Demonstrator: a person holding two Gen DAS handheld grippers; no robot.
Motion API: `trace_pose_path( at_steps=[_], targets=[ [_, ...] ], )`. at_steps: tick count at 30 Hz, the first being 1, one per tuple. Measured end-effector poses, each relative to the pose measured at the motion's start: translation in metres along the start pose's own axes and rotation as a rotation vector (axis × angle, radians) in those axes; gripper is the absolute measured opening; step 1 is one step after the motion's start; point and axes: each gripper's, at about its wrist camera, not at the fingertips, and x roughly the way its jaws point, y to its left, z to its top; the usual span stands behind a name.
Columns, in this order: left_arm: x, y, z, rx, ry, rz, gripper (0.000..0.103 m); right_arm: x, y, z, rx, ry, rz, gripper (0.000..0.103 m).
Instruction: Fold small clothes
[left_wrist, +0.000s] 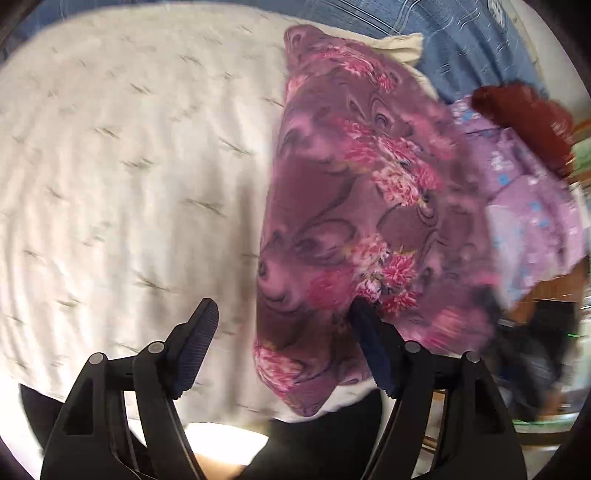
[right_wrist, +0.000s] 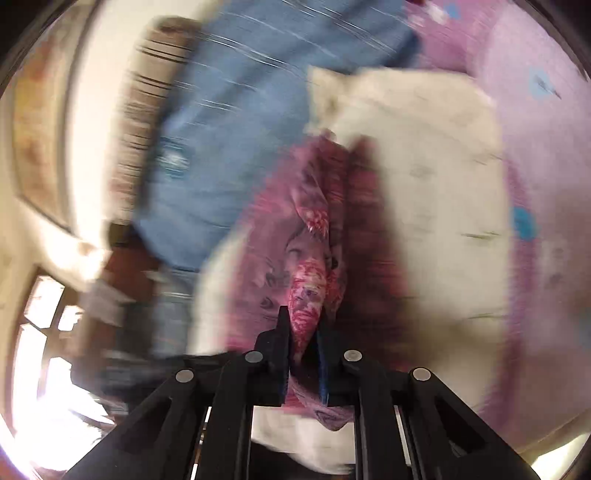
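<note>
left gripper (left_wrist: 282, 325): its jaws are being held wide apart, nothing being clasped between them; the right-hand fingertip (left_wrist: 364, 314) is seen touching or just overlapping the lower edge of the purple floral cloth (left_wrist: 354, 192), while the left-hand fingertip is seen well clear of it, over the cream quilted cover (left_wrist: 129, 166)

right gripper (right_wrist: 303, 332): its jaws are being pressed nearly together, a bunched fold of the purple floral cloth (right_wrist: 314, 258) being pinched between the pads, with a tail of the fabric hanging out below the fingers; the view is heavily blurred

purple floral cloth: it is being held raised at the right side of the cream quilted cover (right_wrist: 424, 177), draping down across that cover's right edge in the left wrist view

lilac patterned sheet (left_wrist: 524, 206): it is being shown to the right of the cloth, partly behind it

blue fabric (left_wrist: 443, 37): it is being shown beyond the cover's far edge

dark red item (left_wrist: 524, 114): it is being shown at the far right, lying on the lilac sheet; its kind cannot be told
</note>
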Motion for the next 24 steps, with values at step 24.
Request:
trace_pose_path(
  at_steps=[24],
  targets=[
    [-0.039, 0.008, 0.029, 0.063, -0.1, -0.091, 0.075, -0.014, 0.014, 0.028, -0.109, -0.103, -0.214, 0.048]
  ],
)
